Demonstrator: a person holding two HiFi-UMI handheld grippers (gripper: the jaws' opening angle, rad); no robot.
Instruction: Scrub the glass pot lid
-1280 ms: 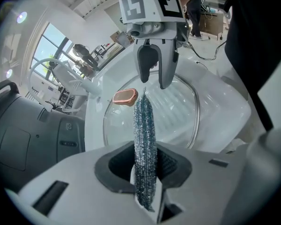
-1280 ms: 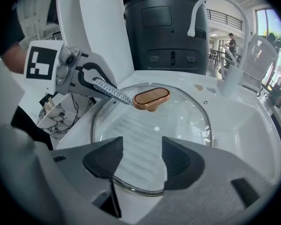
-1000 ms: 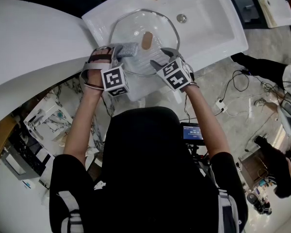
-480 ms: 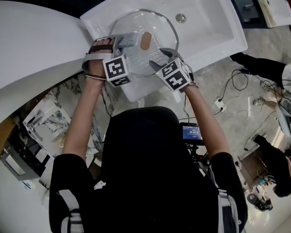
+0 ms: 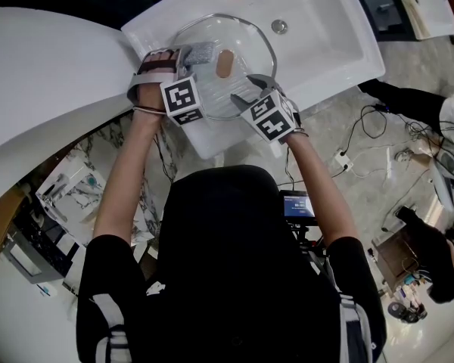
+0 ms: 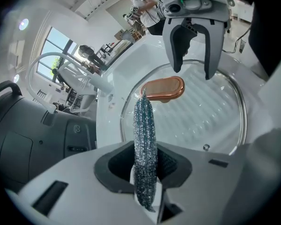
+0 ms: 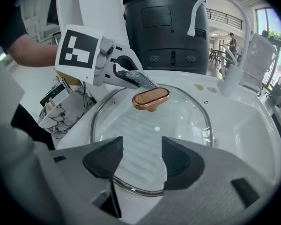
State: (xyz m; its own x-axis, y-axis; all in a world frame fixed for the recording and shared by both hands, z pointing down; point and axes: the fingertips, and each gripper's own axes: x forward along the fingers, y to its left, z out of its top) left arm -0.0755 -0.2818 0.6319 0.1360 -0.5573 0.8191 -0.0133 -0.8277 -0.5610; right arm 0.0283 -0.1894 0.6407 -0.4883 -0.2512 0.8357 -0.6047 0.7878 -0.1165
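The glass pot lid (image 5: pixel 246 40) lies flat in the white sink (image 5: pixel 325 44), its copper knob (image 5: pixel 225 63) on top. My left gripper (image 5: pixel 188 57) is shut on a silvery glitter scrubber (image 5: pixel 200 52), which rests on the lid's far-left part, just left of the knob. In the left gripper view the scrubber (image 6: pixel 145 125) stands on edge between the jaws, its tip close to the knob (image 6: pixel 163 88). My right gripper (image 5: pixel 251 88) is open over the lid's near rim (image 7: pixel 131 187), holding nothing.
A drain (image 5: pixel 279 26) lies right of the lid in the basin. A white faucet (image 7: pixel 215 8) and a black appliance (image 7: pixel 164 18) stand behind the sink. Marble floor, cables and a person's legs are off to the right.
My left gripper has slid the scrubber away from me along the lid's left side, toward the far rim. The right gripper has barely moved.
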